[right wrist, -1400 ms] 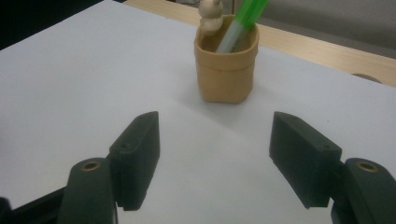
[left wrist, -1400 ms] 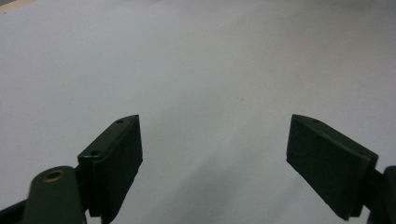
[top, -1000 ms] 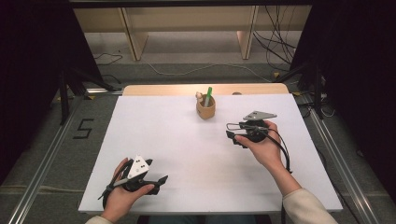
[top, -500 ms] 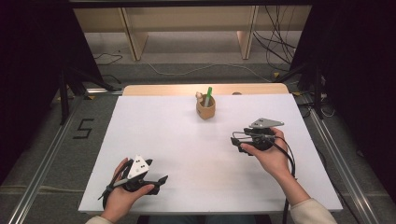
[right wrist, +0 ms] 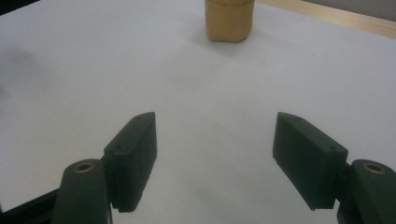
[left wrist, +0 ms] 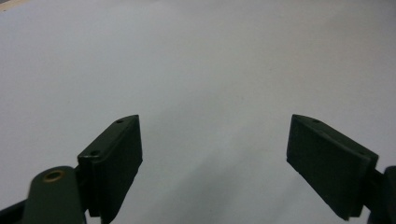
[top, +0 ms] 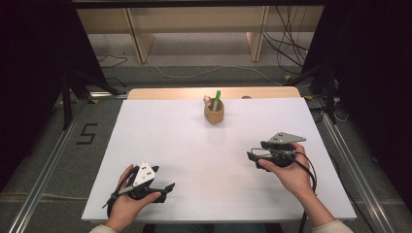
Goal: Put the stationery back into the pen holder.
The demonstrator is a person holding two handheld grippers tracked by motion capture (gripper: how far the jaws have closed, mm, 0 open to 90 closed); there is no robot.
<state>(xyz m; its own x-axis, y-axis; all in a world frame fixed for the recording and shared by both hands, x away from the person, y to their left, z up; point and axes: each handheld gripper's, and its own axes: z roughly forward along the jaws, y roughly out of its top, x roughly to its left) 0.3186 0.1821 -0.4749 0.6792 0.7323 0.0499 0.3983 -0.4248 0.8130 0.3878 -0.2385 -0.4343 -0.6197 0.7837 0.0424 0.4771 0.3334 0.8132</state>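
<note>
Right gripper (top: 253, 158): jaws wide, withdrawn nearer than before from wooden cup (top: 214, 112). Left gripper (top: 165, 188): jaws wide, unmoved.

High view overhead, gripper views low (close), sharing white table (top: 194, 145)

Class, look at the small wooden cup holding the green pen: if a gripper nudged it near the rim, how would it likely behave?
The cup looks small and probably light, so it would likely slide on the smooth white table. The green pen stands well above its rim, so a high nudge might tip it.
</note>
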